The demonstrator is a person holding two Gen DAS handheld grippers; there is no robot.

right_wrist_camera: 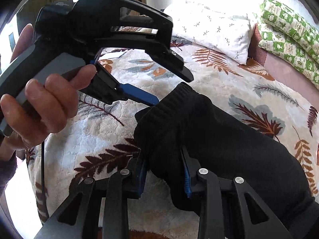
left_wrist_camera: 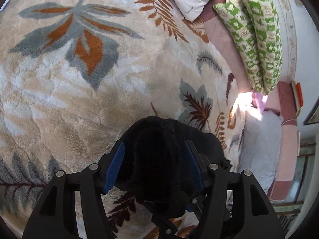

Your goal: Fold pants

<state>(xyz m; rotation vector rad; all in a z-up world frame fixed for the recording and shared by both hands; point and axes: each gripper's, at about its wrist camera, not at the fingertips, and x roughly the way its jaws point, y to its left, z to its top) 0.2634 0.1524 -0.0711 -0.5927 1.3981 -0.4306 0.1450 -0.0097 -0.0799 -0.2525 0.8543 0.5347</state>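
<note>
The black knit pants (right_wrist_camera: 223, 139) hang over a bed with a cream leaf-patterned blanket (right_wrist_camera: 103, 131). In the right wrist view my right gripper (right_wrist_camera: 165, 171) is shut on a thick bunch of the black fabric near its ribbed end. My left gripper (right_wrist_camera: 159, 101), held in a hand, reaches that ribbed edge from the upper left with its blue fingertip touching it. In the left wrist view the pants (left_wrist_camera: 157, 155) fill the gap of my left gripper (left_wrist_camera: 154, 151); the blue pads stand wide apart on either side of the fabric.
A white pillow (right_wrist_camera: 215, 33) and a green patterned bolster (right_wrist_camera: 289, 37) lie at the head of the bed. A pink mattress edge (left_wrist_camera: 225, 41) and a wall run along the right. A hand (right_wrist_camera: 41, 107) holds the left gripper's handle.
</note>
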